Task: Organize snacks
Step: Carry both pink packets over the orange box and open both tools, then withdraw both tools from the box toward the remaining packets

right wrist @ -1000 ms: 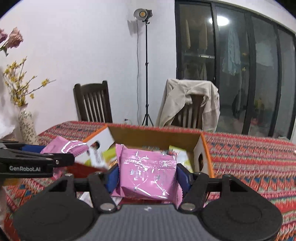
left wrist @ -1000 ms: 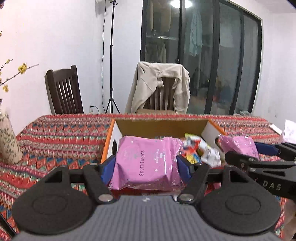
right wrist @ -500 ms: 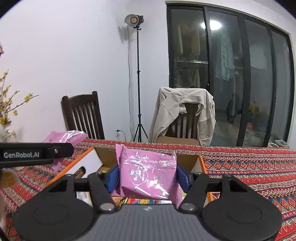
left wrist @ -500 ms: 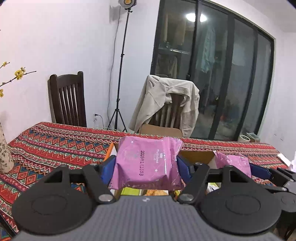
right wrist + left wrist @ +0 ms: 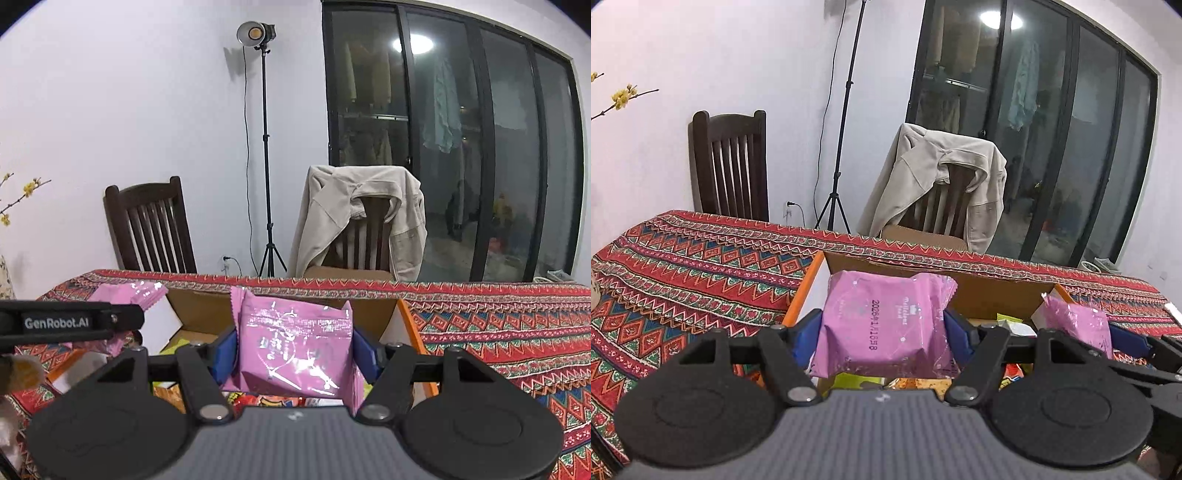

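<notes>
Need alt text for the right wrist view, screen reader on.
The right gripper holds a pink snack packet above an open cardboard box of snacks on a patterned tablecloth. At left, the left gripper holds a second pink packet.

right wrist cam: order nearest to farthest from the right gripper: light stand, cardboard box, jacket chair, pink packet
1. pink packet, clamped in the right gripper.
2. cardboard box, just beyond and below, open on the table.
3. jacket chair, past the table's far edge, slightly right.
4. light stand, by the back wall, left of that chair.
</notes>
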Available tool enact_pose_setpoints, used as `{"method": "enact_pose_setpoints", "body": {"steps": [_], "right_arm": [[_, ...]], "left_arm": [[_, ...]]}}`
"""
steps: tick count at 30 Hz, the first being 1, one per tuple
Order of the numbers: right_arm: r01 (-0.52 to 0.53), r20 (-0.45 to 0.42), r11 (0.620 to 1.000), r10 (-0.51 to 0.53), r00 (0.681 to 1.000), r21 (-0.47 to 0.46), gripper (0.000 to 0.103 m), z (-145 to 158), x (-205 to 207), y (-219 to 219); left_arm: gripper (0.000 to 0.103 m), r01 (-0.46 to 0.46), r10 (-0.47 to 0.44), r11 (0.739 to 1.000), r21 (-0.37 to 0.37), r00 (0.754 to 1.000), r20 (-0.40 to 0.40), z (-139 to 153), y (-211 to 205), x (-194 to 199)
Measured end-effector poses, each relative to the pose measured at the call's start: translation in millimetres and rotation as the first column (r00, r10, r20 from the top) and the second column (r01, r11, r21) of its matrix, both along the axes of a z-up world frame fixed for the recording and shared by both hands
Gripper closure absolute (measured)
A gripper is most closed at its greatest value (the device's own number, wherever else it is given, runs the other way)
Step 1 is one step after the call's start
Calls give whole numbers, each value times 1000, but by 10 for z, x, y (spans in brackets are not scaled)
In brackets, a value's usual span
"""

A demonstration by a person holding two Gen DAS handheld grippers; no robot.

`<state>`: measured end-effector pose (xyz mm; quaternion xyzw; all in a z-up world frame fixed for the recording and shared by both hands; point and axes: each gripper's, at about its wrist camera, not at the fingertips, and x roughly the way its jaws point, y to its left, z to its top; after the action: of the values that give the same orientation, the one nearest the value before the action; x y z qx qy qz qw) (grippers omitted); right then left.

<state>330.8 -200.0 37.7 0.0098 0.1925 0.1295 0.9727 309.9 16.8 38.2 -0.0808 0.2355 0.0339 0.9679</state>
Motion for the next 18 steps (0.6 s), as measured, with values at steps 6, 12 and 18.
{"method": "enact_pose_setpoints", "body": {"steps": [6, 12, 18], "right_arm": [[13, -41, 1000, -13, 999, 16, 31, -60, 67, -55], [22, -37, 999, -20, 999, 44, 0, -32, 13, -125], [22, -34, 998, -20, 999, 55, 0, 7, -27, -162]], "left_arm": [[4, 2, -2, 1000, 2, 999, 36, 10, 6, -53], [0, -10, 11, 1000, -12, 997, 82, 87, 10, -136], [0, -8, 11, 1000, -28, 995, 100, 181, 2, -212]]}}
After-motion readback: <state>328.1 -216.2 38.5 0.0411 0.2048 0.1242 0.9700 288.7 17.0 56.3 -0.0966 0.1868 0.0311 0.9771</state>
